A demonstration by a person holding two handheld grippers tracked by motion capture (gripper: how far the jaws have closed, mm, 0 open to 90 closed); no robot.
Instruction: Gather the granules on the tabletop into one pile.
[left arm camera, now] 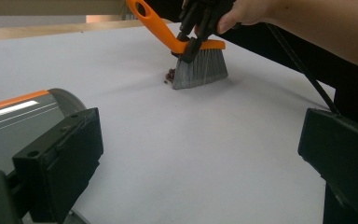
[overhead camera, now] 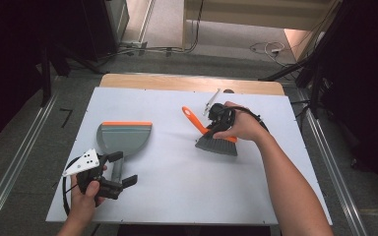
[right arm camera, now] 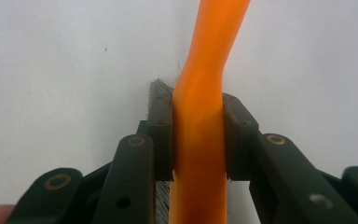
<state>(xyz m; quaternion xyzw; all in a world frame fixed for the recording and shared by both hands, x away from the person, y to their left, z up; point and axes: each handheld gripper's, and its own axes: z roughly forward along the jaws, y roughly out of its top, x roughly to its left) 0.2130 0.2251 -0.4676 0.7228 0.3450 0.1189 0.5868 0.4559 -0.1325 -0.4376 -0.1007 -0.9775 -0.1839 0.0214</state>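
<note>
Fingers point(right arm camera: 161, 135) of the right gripper point(right arm camera: 198, 140) are clamped tight on both sides of the orange handle of a hand brush point(overhead camera: 217, 140), so that one's properly gripped. Its grey bristles sit on the white table point(overhead camera: 177, 187), right of centre, with a tiny pile of dark crumbs point(left arm camera: 169, 75) touching the bristle edge. Over on the left, the left gripper point(overhead camera: 120, 172) has its jaws spread wide apart, one jaw beside the handle of the grey dustpan point(overhead camera: 123, 137) with the orange lip, not squeezing it. Dustpan lies flat, well apart from the brush.
</note>
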